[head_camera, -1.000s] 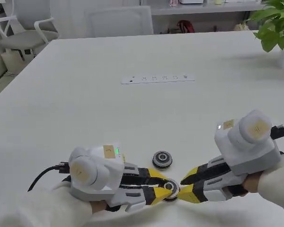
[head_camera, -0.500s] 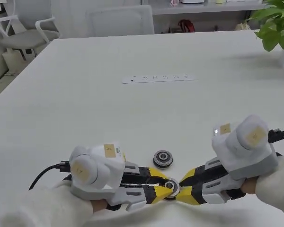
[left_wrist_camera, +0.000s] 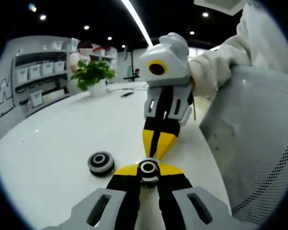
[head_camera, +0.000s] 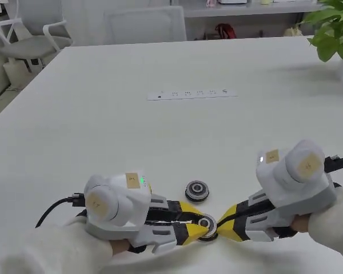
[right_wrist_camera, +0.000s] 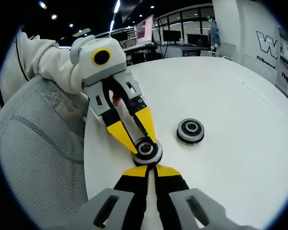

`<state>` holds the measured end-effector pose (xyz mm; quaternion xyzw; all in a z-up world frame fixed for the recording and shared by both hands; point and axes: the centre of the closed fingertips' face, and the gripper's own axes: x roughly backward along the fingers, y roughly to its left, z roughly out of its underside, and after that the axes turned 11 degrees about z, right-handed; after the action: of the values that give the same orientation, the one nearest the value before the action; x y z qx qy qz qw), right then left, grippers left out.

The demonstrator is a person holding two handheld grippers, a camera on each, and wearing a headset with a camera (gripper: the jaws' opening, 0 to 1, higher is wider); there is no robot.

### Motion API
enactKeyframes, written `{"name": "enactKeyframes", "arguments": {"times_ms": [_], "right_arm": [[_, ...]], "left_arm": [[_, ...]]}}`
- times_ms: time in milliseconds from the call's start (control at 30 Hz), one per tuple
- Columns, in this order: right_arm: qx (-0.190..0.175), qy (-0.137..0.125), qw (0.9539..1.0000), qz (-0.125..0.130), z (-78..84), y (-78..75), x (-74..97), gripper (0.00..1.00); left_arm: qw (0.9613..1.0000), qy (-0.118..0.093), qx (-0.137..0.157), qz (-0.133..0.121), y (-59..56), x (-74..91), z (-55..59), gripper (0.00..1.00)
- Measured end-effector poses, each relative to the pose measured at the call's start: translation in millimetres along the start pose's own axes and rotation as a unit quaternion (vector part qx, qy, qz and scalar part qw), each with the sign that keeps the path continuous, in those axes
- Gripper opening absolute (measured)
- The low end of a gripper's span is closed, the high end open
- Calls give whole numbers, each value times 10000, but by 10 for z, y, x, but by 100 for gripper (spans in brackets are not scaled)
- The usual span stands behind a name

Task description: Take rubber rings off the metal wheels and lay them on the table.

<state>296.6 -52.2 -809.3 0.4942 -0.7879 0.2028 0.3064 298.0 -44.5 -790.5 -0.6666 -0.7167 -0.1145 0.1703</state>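
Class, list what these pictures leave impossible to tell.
Head view: the small metal wheel with black rubber ring is mostly covered by the left gripper and right gripper; the ring's seating is unclear.
Right gripper view: its own tips hide whether they pinch that ring.
Head view: white socket strip markings too small.

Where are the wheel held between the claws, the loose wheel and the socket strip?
held wheel (head_camera: 206,225), head view, its metal hub
loose wheel (head_camera: 196,191), head view, its centre
socket strip (head_camera: 191,93), head view, its middle

White table (head_camera: 103,103), 1 metal wheel (head_camera: 196,190) lying near front edge, power strip (head_camera: 191,93) mid-table
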Motion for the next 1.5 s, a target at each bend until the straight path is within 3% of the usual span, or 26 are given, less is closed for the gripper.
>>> {"name": "enactKeyframes", "arguments": {"times_ms": [133,633,1333,1500], "right_arm": [[-8,19,10000,82,-4,-23,-4,0],[-938,50,9955,103,-32,-59,42,0],[-1550,-56,9879,39,-130,-82,64,0],[-1497,-30,9887,62,-141,-75,55,0]], "left_arm": [[10000,2,-4,4,-1,1,2,14],[10000,-2,-4,-4,-7,9,5,13],[10000,-1,-6,-24,1,17,0,13],[10000,-13,-10,-24,3,17,0,13]]}}
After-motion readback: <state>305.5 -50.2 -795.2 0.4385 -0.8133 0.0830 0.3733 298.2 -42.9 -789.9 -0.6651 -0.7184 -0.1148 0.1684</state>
